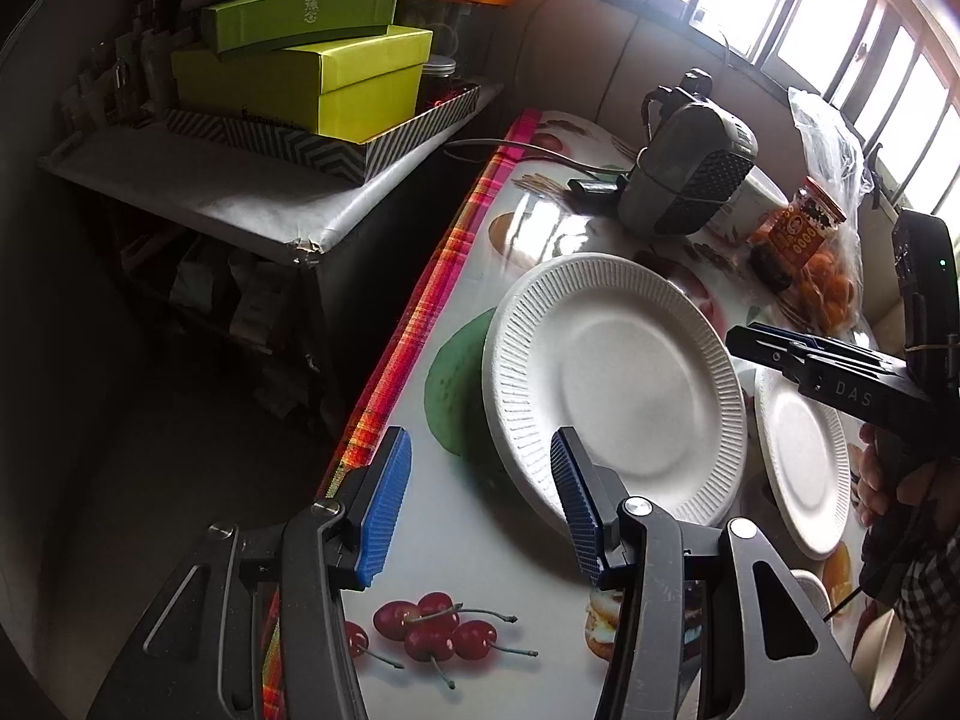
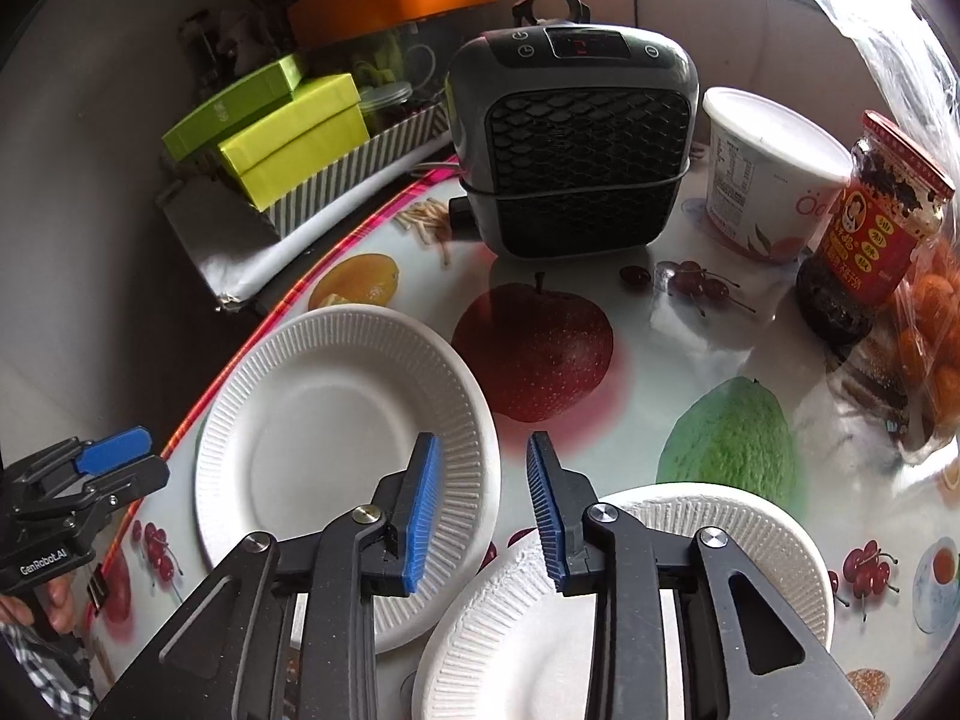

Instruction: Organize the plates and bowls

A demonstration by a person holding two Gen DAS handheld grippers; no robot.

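— Blue pads first: on the left gripper (image 1: pixel 480 510) they stand apart with nothing between them, one pad over bare cloth, the other over the near rim of the large plate (image 1: pixel 612 390).

— And the right gripper (image 2: pixel 480 510)?

— Its jaws are narrower but also apart, gripping nothing. They hang over the gap between the large plate and the small plate (image 2: pixel 690 546) below them, which seems to lie over another plate at the frame's bottom edge.

— So how should the pick go?

— My judgement: catch a plate by its ribbed rim, one pad above and one under, since the thin rim will flex; lift gently, then nest it on the other.

— Bowls?

— A pale rim shows at the lower right of the left view; I cannot tell if it is a bowl.

— What about the surface?

— It is a glossy tablecloth (image 2: pixel 600 408) printed with fruit, so slippery. Behind stand a heater (image 2: pixel 576 144), a white tub (image 2: pixel 762 180), a sauce jar (image 2: pixel 870 222) and bagged oranges (image 1: pixel 828 294). Green boxes (image 1: pixel 306 72) sit on a side shelf; windows run beyond.
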